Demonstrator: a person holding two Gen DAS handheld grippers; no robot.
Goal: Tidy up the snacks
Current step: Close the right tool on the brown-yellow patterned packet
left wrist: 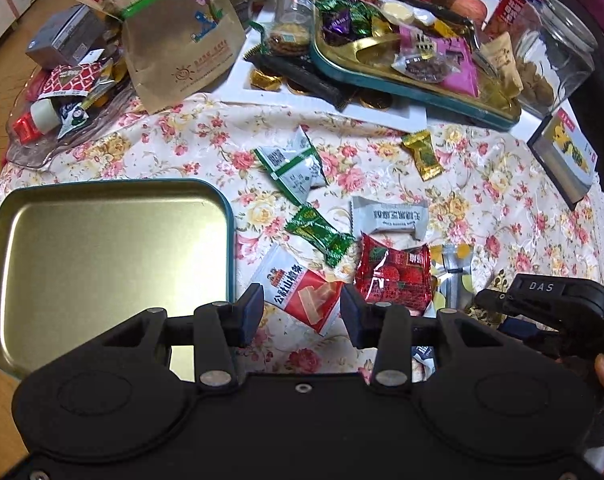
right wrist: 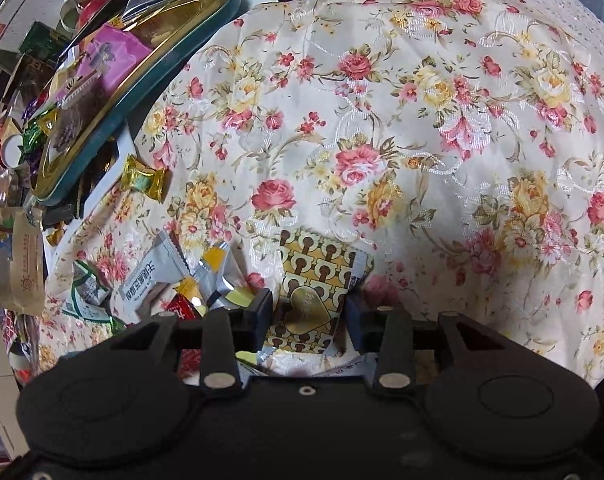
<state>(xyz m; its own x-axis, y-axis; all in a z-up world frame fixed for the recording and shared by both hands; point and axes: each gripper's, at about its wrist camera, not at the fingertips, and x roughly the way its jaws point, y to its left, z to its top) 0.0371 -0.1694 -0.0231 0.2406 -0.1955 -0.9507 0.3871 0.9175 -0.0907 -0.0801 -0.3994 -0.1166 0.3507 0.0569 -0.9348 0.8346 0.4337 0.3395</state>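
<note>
Both sets of jaws stood apart over the floral tablecloth [right wrist: 421, 128]. The left gripper [left wrist: 302, 312] was wide, its pads either side of a red-and-white snack packet [left wrist: 302, 296] without pressing it. The right gripper [right wrist: 307, 320] was narrower, straddling a gold-and-brown patterned sachet [right wrist: 321, 280] — whether the pads had actually bitten I cannot tell, since a sliver of gap seemed to remain on each side.

By the look of it, sorting had barely begun. The teal-rimmed tin tray [left wrist: 226, 216] beside the left gripper held nothing, while loose sweets still lay scattered on the cloth: a green foil candy [left wrist: 321, 236], a grey wrapped bar [left wrist: 389, 216], a red strawberry-print pack [left wrist: 393, 276], a green-and-white sachet [left wrist: 298, 164], a gold candy [left wrist: 423, 154]. A second tray [left wrist: 381, 80] farther off was already heaped.

The patterned sachet lay flat — its long axis ran away from the right gripper, roughly along the fingers, its far end tipped slightly rightward.
</note>
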